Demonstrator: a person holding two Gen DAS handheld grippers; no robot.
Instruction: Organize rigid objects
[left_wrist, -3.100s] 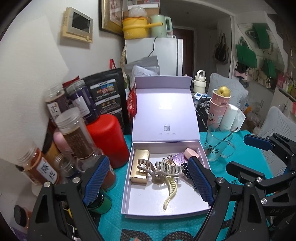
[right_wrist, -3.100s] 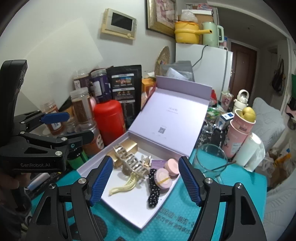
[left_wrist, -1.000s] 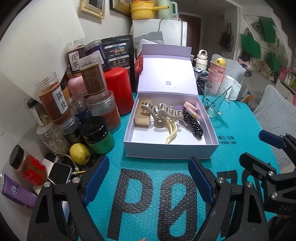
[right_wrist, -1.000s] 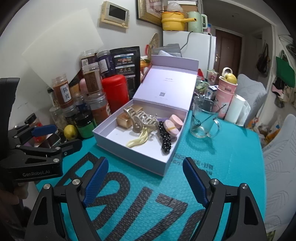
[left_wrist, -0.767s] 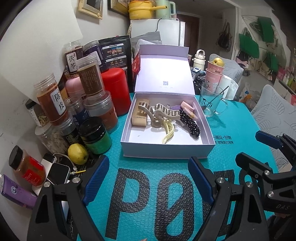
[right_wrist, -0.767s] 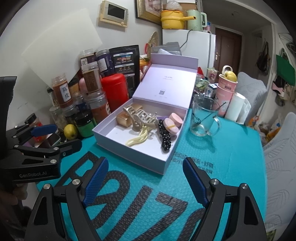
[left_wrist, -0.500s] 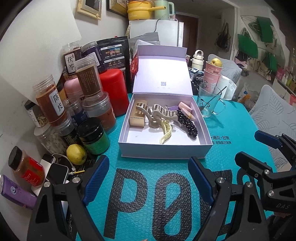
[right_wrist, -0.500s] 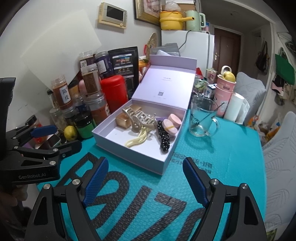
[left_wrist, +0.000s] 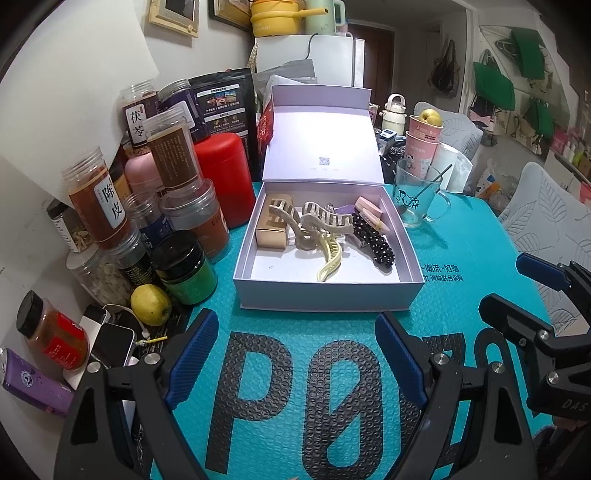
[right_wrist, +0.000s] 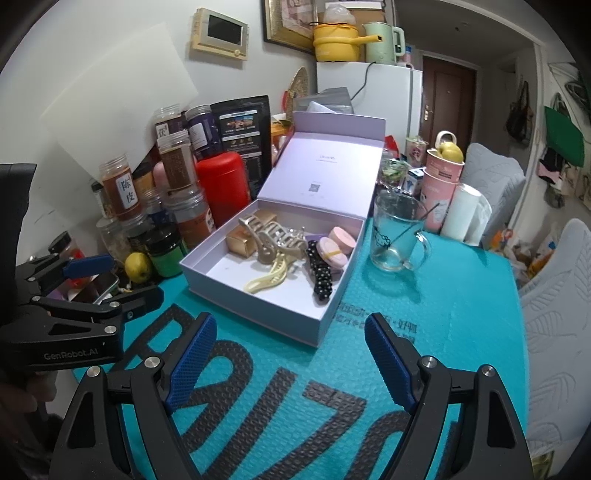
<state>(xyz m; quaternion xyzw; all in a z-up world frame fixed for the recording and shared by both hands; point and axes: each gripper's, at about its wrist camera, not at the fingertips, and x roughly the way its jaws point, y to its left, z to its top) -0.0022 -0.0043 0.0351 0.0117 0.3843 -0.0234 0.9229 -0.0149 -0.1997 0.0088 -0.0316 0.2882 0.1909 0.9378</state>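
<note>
On the table (left_wrist: 461, 258), ahead of both my tools, sits the lavender box (left_wrist: 325, 295) with its lid propped upright behind it. Inside lie a gold carton (left_wrist: 271, 236), beige claw clips (left_wrist: 314, 225), a pale yellow clip (left_wrist: 328, 260), a black beaded clip (left_wrist: 376, 245) and pink pieces (right_wrist: 338, 245) — all at rest. My left hand-held gripper (left_wrist: 295, 354) hangs spread and empty short of the box; my right hand-held gripper (right_wrist: 286, 354) likewise — fingers wide, holding nothing. A glass mug (right_wrist: 397, 236) stands just right of the box.
</note>
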